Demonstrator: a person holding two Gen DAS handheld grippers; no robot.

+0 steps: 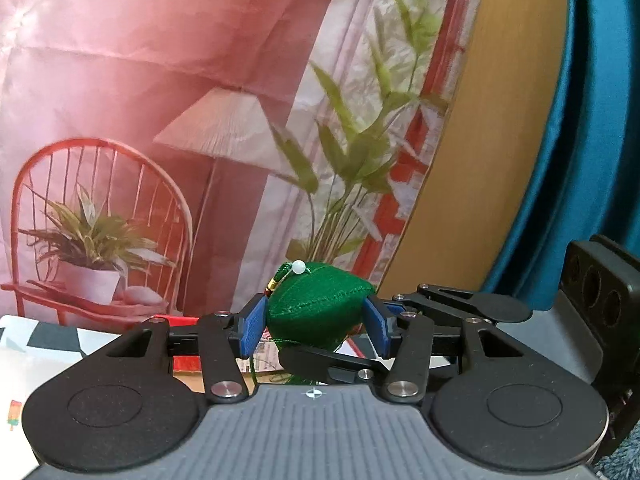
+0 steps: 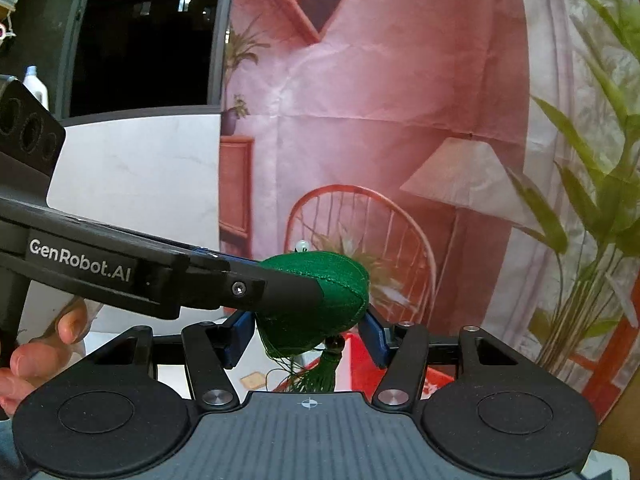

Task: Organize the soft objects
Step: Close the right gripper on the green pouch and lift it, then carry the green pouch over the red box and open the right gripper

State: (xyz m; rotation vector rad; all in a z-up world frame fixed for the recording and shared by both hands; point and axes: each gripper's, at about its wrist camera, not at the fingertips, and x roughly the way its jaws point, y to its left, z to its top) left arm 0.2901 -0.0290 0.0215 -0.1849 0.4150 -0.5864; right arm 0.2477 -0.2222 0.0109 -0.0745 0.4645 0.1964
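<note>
A green stitched fabric sachet (image 1: 320,308), plump and rounded, with a white bead (image 1: 299,267) and a gold-wrapped cord at its top and a green tassel (image 2: 316,376) hanging beneath, sits squeezed between the blue pads of both grippers at once, held up in the air in front of a printed backdrop (image 1: 120,80) showing a red chair, a lamp and leafy plants. The left gripper (image 1: 316,326) clamps the sachet with one blue pad on each flank, its jaws about half apart on the soft body. The right gripper (image 2: 308,330) also grasps it, pads pressed to either side of the lower half, the tassel dangling just below its fingers. In the right wrist view the left gripper's black finger lies across the sachet's upper left, and a hand (image 2: 36,356) shows at the left edge. As a judgement: the stuffing gives under pressure, so the sachet could squirm out if either grip loosens unevenly, and pulling the two grippers apart could strain the seams. The loose tassel threads could snag on a finger linkage. Crossed fingers may also collide.
</note>
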